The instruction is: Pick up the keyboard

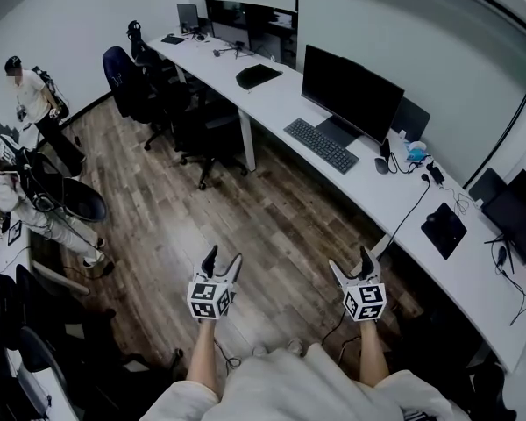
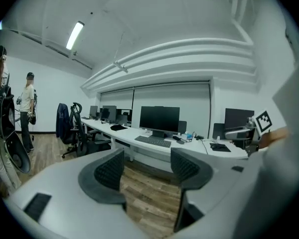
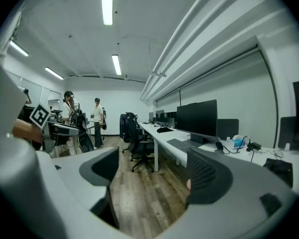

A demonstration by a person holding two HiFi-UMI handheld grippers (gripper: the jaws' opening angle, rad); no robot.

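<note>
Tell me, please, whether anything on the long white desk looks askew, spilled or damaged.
Nothing stands out: the keyboard lies flat, parallel to the monitor, on the desk. One cable trails over the front edge, with no spill or visible damage.

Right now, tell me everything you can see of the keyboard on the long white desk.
The keyboard is dark, thin and rectangular, with rows of low keys, plastic by its look. It lies flat on the white desk, close to the front edge, just before the stand of the dark monitor. A mouse lies apart from it. Only the desk touches it; no cable shows.
</note>
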